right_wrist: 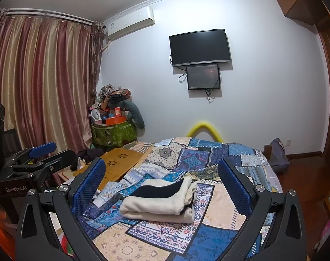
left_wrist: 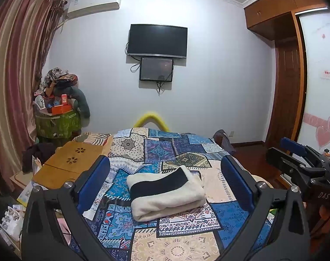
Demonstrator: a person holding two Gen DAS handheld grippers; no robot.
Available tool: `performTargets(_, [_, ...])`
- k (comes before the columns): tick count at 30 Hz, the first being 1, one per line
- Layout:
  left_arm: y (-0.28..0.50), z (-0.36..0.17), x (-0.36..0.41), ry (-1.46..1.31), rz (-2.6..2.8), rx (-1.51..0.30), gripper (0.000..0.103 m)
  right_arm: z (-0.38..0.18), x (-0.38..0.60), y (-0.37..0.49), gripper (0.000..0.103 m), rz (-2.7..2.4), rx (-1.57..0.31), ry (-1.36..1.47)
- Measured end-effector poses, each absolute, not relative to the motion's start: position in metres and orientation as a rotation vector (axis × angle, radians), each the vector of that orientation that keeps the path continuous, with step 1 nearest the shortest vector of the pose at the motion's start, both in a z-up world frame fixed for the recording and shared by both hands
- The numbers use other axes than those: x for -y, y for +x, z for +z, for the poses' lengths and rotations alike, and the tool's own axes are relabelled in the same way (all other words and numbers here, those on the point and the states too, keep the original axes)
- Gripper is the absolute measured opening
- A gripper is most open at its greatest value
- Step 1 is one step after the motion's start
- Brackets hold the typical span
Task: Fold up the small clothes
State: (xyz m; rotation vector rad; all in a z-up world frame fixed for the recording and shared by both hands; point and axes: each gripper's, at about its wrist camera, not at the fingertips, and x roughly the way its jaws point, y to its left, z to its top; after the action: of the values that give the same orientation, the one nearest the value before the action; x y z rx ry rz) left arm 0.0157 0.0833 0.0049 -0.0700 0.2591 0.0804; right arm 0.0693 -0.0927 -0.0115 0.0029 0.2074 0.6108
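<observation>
A small cream garment with a black band [left_wrist: 165, 192] lies folded into a thick bundle on the patchwork bedspread [left_wrist: 186, 243]. It also shows in the right wrist view [right_wrist: 160, 202]. My left gripper [left_wrist: 165, 167] is open and empty, held above the bed with the bundle between and beyond its blue pads [left_wrist: 93, 182]. My right gripper [right_wrist: 162, 169] is open and empty too, its pads [right_wrist: 234, 187] either side of the bundle, not touching it. Each gripper shows in the other's view, the right one [left_wrist: 295, 158] and the left one [right_wrist: 34, 158].
A wooden lap table [left_wrist: 71, 163] lies on the bed's left side. A green bin piled with clutter [left_wrist: 58, 121] stands by the curtain [left_wrist: 14, 82]. A TV [left_wrist: 157, 41] hangs on the far wall. A wardrobe [left_wrist: 291, 76] stands right. A yellow foam arc [left_wrist: 151, 119] stands at the bed's foot.
</observation>
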Motion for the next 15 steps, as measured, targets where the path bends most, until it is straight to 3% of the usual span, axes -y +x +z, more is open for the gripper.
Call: performTargets(15, [0.0151, 0.0057, -0.0829, -0.064, 0.069, -0.264, 0.103, -0.0123, 0.0953, 0.0709, 0.102, 0.605, -0.208, 0.007])
